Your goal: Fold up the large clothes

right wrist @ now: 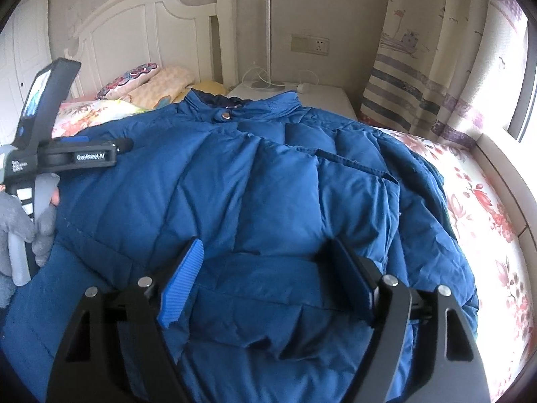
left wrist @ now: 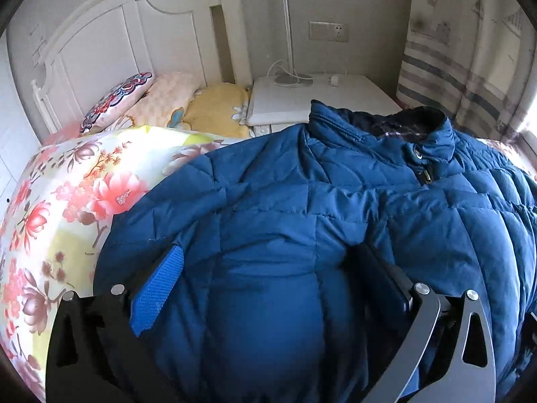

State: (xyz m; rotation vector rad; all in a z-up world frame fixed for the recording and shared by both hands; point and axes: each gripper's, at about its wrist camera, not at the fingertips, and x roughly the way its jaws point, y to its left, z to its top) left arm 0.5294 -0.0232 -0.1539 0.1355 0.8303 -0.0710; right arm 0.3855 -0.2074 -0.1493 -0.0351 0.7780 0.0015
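Item inspected: one blue quilted puffer jacket [right wrist: 268, 181], laid front up on a bed with a floral bedspread [left wrist: 67, 201]. It covered most of the near part of the bed in both wrist views.

Orientation: the collar [right wrist: 231, 105] pointed away from the cameras toward the white headboard [right wrist: 141, 33] and the white nightstand [left wrist: 302, 97]; the hem end lay nearest the grippers. The long axis therefore ran from the grippers to the headboard. The front was closed, with a snap and zip pull visible at the neck. One sleeve appeared to be lying over the body on the window side, though its full course could not be traced.

Handling, as judged: the garment looked padded, soft and bulky, light for its volume. The shell looked smooth and probably slippery, and the fill would likely spring back after a fold. A thin pinch might slide off; a deeper bite on a stitched seam, the hem edge or a cuff was judged the safer hold.

Grippers: the left gripper [left wrist: 272, 268] stood spread wide over the lower body of the jacket, nothing clamped. The right gripper [right wrist: 265, 265] was likewise spread, fabric lying between its jaws but not pressed by the pads. A gloved hand [right wrist: 23, 235] held the left gripper's handle.
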